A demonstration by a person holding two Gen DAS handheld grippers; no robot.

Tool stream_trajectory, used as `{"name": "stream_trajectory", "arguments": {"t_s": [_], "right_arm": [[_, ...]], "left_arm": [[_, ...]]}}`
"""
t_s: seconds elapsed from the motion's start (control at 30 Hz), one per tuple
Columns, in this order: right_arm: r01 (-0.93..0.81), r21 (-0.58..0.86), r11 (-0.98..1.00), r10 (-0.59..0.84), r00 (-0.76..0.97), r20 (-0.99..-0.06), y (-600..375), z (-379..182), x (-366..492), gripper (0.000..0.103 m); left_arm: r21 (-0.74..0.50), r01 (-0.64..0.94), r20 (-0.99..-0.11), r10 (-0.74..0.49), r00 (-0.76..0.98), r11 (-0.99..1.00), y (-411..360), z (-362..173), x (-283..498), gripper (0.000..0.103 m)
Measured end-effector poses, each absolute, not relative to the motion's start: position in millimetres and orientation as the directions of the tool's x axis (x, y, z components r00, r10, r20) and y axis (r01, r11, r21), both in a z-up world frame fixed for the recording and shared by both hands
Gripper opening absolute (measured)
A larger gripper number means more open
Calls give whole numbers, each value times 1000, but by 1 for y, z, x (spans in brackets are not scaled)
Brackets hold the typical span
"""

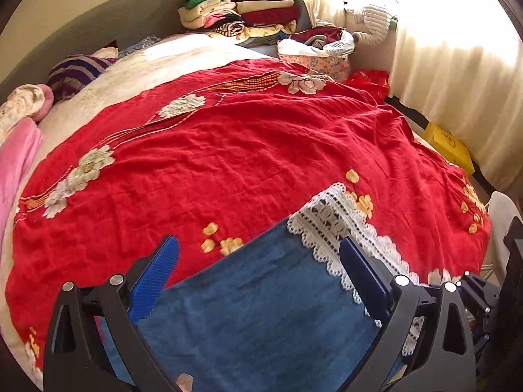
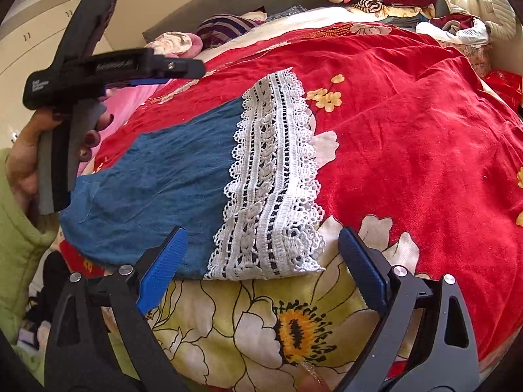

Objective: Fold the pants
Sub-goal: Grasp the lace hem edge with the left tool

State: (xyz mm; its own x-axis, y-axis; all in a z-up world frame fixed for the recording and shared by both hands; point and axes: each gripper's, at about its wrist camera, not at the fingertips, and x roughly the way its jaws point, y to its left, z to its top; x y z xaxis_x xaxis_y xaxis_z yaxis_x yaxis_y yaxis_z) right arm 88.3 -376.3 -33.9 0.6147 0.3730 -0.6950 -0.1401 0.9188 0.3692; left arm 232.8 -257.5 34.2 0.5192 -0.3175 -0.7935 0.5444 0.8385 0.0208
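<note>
Both tools are wide open and hold nothing. Left tool (image 1: 258, 254) hangs over the blue part of the pants (image 1: 261, 310), with one blue finger (image 1: 157, 274) on each side of the cloth. Right tool (image 2: 261, 245) hangs just over the near edge of the pants (image 2: 170, 176), by the white lace cuff (image 2: 271, 176). In the right view you can also see the left tool (image 2: 98, 68) from the side, up above the far end of the pants, held in a hand (image 2: 29, 150) with dark painted nails.

The pants lie flat on the red blanket (image 1: 261, 150) on the bed. They look short and thick, so I think they have been folded at least once. The lace end lies neat and the edges line up fairly well. I cannot tell how many folds are done. Maybe one more fold is left, or just a bit of smoothing.

Farther away, a pile of folded clothes (image 1: 242, 9) sits by the wall, and a basket (image 1: 317, 52) of clothes sits next to it.
</note>
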Motion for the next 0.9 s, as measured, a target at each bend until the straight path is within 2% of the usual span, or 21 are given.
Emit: {"name": "stream_trajectory", "arguments": {"t_s": [0.2,0.27,0.3,0.33,0.47,0.53,0.57,0.67,0.83,0.87,0.9], "right_arm": [[-144,386,911,388,619,-683,-375,-36,93,87],[-144,391,909,390,624,-677,-374,-38,93,88],[-144,391,909,390,625,-676,-374,-39,93,88],[-144,388,910,387,627,-676,-373,-40,93,88],[-152,398,905,399,627,-669,-372,-39,93,88],[-160,397,904,404,626,-667,-371,-39,93,83],[-164,398,903,407,627,-664,-371,-39,93,74],[-158,408,899,409,635,-655,-372,-40,93,66],[-165,412,896,416,635,-652,-372,-41,95,64],[-171,410,896,419,632,-652,-371,-41,96,64],[-172,406,897,417,629,-656,-371,-42,98,63]], "left_arm": [[-2,587,-823,-334,458,810,-276,6,259,97],[-34,604,-838,-352,416,796,-280,-5,264,91],[-48,616,-845,-361,395,786,-282,-12,267,78],[-53,621,-849,-363,385,782,-284,-16,268,75],[-114,622,-842,-407,353,775,-284,-34,273,75],[-159,620,-830,-444,338,769,-282,-40,273,75],[-183,621,-829,-460,320,762,-282,-44,273,75],[-194,624,-827,-469,312,757,-282,-48,272,75],[-193,606,-830,-458,319,772,-284,-51,272,73],[-190,606,-829,-457,323,773,-284,-50,271,71],[-191,606,-826,-460,326,772,-285,-50,270,63]]}}
